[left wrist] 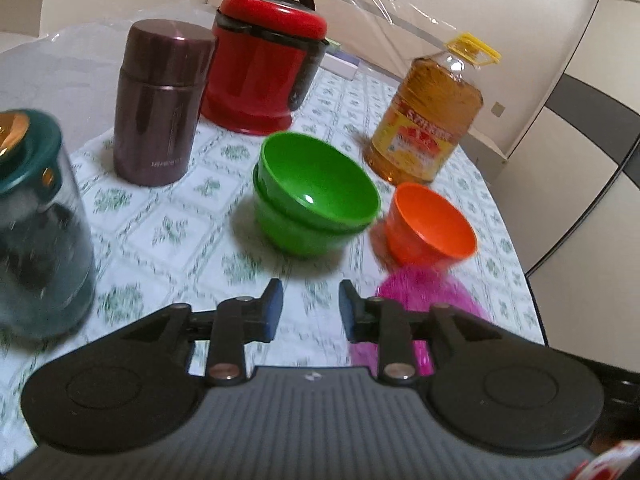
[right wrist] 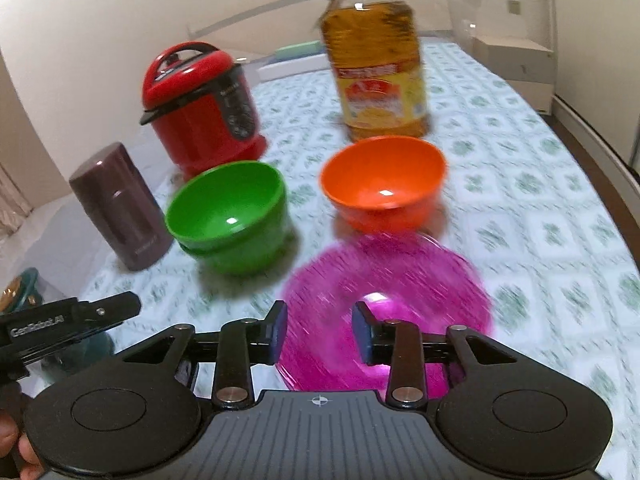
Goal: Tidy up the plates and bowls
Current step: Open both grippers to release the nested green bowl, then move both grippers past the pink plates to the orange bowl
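Two green bowls sit stacked one inside the other on the patterned table; they also show in the right wrist view. An orange bowl stands just right of them. A clear pink plate lies in front of the orange bowl; part of it shows in the left wrist view. My left gripper is open and empty, a short way in front of the green bowls. My right gripper is open and empty, hovering over the near edge of the pink plate.
A maroon flask, a red rice cooker and a bottle of cooking oil stand behind the bowls. A glass jar with a dark green lid is at the left. The left gripper's body shows at the right view's left edge.
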The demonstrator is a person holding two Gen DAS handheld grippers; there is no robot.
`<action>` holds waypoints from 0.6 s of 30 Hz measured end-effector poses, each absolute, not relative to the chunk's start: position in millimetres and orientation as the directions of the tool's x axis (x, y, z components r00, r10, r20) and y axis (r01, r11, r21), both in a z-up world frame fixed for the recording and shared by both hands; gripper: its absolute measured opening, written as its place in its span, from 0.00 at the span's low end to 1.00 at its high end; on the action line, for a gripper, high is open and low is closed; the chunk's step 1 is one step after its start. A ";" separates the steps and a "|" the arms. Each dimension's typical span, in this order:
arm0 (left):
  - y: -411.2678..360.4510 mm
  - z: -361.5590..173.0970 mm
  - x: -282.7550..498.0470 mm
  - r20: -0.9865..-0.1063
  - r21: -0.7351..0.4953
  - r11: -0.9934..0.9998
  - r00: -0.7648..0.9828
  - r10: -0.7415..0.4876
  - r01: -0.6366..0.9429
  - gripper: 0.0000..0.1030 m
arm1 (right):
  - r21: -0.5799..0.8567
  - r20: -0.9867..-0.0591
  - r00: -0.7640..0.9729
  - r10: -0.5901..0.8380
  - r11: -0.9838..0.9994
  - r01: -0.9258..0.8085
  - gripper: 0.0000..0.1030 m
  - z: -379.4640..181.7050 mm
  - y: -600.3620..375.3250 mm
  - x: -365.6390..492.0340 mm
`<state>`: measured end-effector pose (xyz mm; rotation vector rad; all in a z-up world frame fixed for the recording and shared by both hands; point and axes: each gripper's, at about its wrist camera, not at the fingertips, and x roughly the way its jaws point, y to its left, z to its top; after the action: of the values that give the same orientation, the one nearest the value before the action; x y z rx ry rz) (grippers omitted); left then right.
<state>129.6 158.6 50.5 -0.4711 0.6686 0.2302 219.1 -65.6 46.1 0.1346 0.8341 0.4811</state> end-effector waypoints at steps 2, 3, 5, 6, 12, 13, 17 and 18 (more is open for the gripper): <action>150.8 50.1 123.1 -0.645 -0.335 0.875 0.762 0.057 -0.349 0.31 | 0.293 -0.684 0.575 0.448 0.891 -0.346 0.37 46.0 -74.9 209.7; 146.2 50.2 120.3 -0.648 -0.325 0.878 0.759 0.064 -0.351 0.31 | 0.290 -0.689 0.573 0.444 0.894 -0.342 0.37 46.5 -78.9 205.6; 139.6 51.0 116.4 -0.647 -0.308 0.884 0.759 0.076 -0.352 0.31 | 0.285 -0.697 0.570 0.434 0.898 -0.336 0.37 46.3 -84.5 199.0; 135.2 51.5 115.1 -0.645 -0.297 0.890 0.760 0.080 -0.345 0.32 | 0.281 -0.701 0.570 0.429 0.900 -0.333 0.37 46.7 -86.9 196.2; 109.7 54.9 111.7 -0.635 -0.215 0.928 0.766 0.104 -0.304 0.35 | 0.273 -0.710 0.571 0.413 0.908 -0.318 0.38 47.2 -99.6 185.0; 106.7 55.2 111.9 -0.635 -0.208 0.931 0.766 0.105 -0.300 0.35 | 0.271 -0.710 0.571 0.411 0.909 -0.317 0.38 47.3 -100.8 183.7; 97.6 55.2 114.4 -0.635 -0.184 0.943 0.766 0.102 -0.278 0.35 | 0.261 -0.714 0.573 0.403 0.912 -0.316 0.38 46.3 -104.4 180.5; 95.1 55.4 114.5 -0.632 -0.176 0.947 0.769 0.102 -0.270 0.35 | 0.261 -0.714 0.573 0.402 0.913 -0.314 0.38 46.1 -105.6 180.0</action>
<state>114.5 95.1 55.4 -0.2647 0.6658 0.2043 180.0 -105.6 46.1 0.1099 0.8643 0.4204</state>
